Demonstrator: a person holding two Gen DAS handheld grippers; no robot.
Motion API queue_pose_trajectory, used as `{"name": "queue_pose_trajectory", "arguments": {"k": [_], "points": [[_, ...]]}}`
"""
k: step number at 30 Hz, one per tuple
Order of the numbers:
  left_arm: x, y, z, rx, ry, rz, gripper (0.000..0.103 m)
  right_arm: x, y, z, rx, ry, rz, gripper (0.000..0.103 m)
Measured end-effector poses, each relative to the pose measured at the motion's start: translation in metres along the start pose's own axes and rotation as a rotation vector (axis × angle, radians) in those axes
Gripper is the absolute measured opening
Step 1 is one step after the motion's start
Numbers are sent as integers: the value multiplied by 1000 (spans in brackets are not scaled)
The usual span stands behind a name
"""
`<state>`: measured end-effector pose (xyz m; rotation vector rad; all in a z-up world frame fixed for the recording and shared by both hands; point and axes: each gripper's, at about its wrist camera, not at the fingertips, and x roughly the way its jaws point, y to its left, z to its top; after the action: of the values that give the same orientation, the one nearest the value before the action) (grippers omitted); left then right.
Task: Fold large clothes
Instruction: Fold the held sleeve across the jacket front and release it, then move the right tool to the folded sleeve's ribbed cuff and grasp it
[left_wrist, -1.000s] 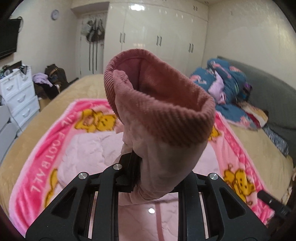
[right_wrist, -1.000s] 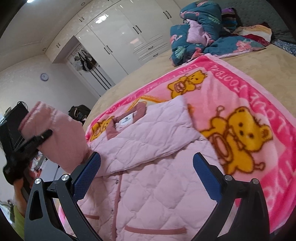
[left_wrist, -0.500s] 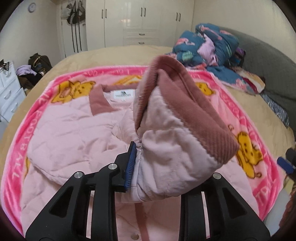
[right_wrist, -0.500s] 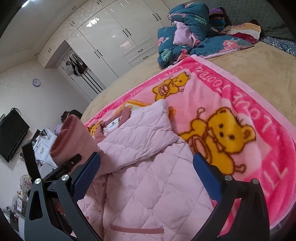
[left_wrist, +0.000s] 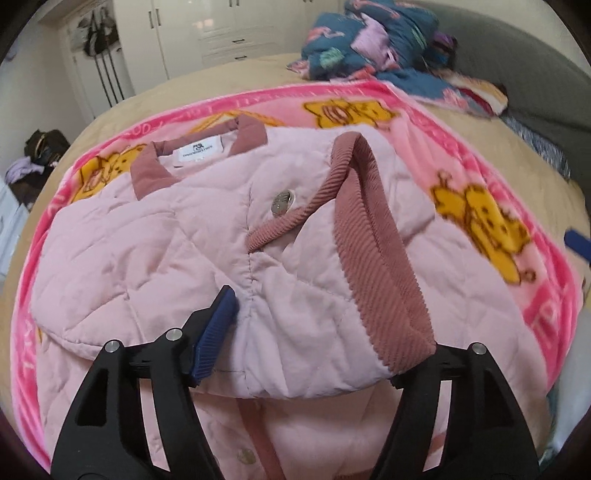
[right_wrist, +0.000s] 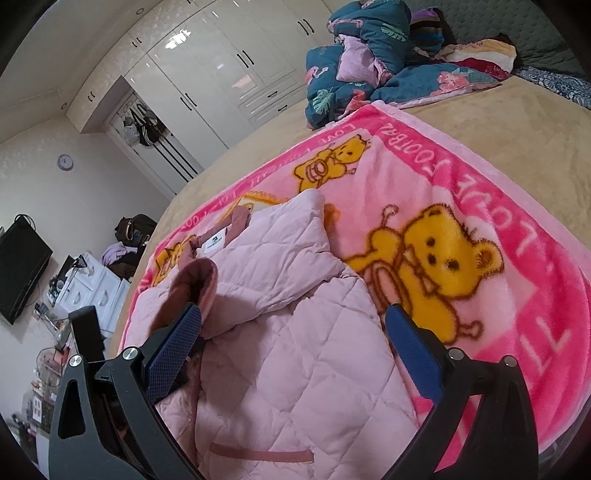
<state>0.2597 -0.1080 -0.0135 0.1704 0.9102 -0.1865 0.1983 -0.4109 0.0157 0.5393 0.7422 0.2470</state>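
**Now one jacket, two grippers, both with jaws apart**

Counted: one pink quilted jacket (left_wrist: 155, 236), one pink bear-print blanket (right_wrist: 480, 206) under it, one heap of blue floral bedding (right_wrist: 373, 62) at twelve o'clock on the bed, and two grippers.

Spread on the blanket, the jacket has its collar (left_wrist: 147, 173) and white label toward eleven o'clock in the left wrist view. One sleeve is folded across the chest, its ribbed dusty-rose cuff (left_wrist: 373, 236) running from one o'clock down to four o'clock. One silver snap (left_wrist: 282, 199) shows near the centre, just left of the cuff.

Left gripper (left_wrist: 314, 332): its jaws have just been opening and stand about half apart. The sleeve end lies between them; the blue pad at seven o'clock is at or just off the quilted fabric, and I cannot tell which. The other fingertip is hidden under the cuff. The fabric looks released rather than pinched.

Right gripper (right_wrist: 291, 339): jaws wide apart, holding nothing, both blue pads bare. It hovers over the lower body of the jacket, with the folded sleeve's cuff at nine o'clock beyond its left pad. One pocket trim strip (right_wrist: 262, 454) shows at six o'clock.
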Motion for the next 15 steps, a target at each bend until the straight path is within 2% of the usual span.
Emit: {"name": "queue_pose_trajectory", "arguments": {"k": [1,3,6,9,12,15], "points": [[0,-1,-2,8,10,6,63,1,1,0,-4,1,-1,99],[-1,0,-7,-1,39,-29,90,2,4,-1,-9,5,-1,99],[-7,3,-15,-22,61,-100,92,4,8,-1,-16,9,-1,99],[-14,8,-21,-21,62,-87,93,10,12,-3,-20,22,3,99],[-24,27,-20,-66,48,-95,94,20,18,-8,-29,47,5,99],[-36,48,-17,-100,19,-60,94,32,23,-14,-27,87,26,99]]}}
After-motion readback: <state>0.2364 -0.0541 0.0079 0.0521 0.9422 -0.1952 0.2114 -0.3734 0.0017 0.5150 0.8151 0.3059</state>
